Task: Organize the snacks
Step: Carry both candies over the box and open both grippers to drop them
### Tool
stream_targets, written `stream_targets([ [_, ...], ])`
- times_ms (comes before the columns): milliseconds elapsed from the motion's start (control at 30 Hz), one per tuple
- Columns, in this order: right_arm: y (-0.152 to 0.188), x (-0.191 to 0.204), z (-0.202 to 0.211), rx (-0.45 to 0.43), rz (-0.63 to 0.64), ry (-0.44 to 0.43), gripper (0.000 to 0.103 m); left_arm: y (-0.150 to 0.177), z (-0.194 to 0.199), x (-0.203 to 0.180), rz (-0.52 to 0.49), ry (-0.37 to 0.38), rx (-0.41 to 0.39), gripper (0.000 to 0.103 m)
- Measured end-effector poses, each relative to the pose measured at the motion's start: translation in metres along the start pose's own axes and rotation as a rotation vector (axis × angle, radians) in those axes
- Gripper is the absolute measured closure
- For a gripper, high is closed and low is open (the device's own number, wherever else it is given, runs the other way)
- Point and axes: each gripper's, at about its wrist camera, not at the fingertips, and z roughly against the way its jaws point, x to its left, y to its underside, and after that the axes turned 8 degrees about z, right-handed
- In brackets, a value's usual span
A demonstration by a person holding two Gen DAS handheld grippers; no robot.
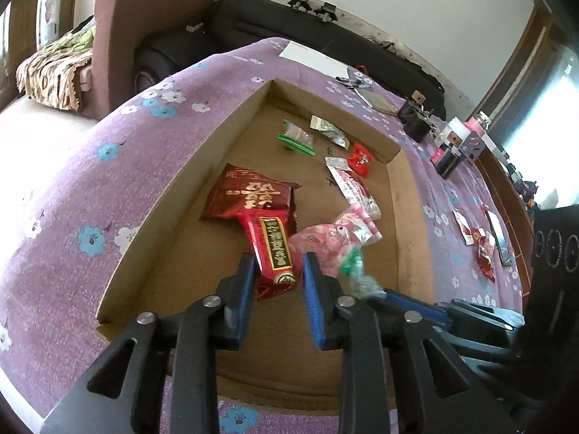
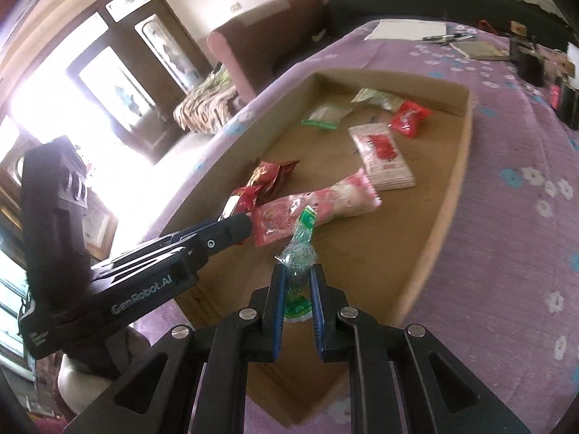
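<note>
A shallow cardboard tray (image 1: pixel 173 217) lies on the purple flowered cloth and holds several snack packets. My left gripper (image 1: pixel 277 271) hangs over the tray's near end with its jaws apart around a red packet with a green label (image 1: pixel 271 249); the pads do not clearly press it. A dark red packet (image 1: pixel 249 199) lies behind it and a pink packet (image 1: pixel 325 238) to its right. My right gripper (image 2: pixel 298 275) is shut on a green-and-clear wrapped candy (image 2: pixel 300 249), held above the tray (image 2: pixel 445 195) next to the pink packet (image 2: pixel 318 206). The left gripper's finger (image 2: pixel 231 228) shows beside it.
Farther in the tray lie a green-edged packet (image 1: pixel 296 137), a silver-green one (image 1: pixel 329 130), a small red one (image 1: pixel 360 161) and a white-red one (image 1: pixel 351 184). More snacks (image 1: pixel 477 238) lie on the cloth to the right. Bottles, tools and paper (image 1: pixel 315 59) stand at the far edge.
</note>
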Motion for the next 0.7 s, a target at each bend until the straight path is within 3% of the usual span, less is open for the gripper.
stream_targets([
  [167, 0.002, 0.004, 0.001, -0.019, 0.009, -0.003, 0.086, -0.001, 0.009, -0.001, 0.02, 0.027, -0.017, 0.051],
  [300, 0.005, 0.003, 0.014, -0.054, 0.007, -0.009, 0.085, -0.005, 0.02, 0.005, 0.079, 0.039, -0.035, 0.049],
  [467, 0.013, -0.015, 0.044, -0.121, -0.02, 0.023, 0.077, -0.007, 0.031, 0.005, 0.125, 0.045, -0.053, 0.046],
  [700, 0.035, -0.06, 0.075, -0.174, -0.137, 0.03, 0.076, 0.007, 0.028, -0.037, 0.031, 0.077, -0.01, 0.043],
])
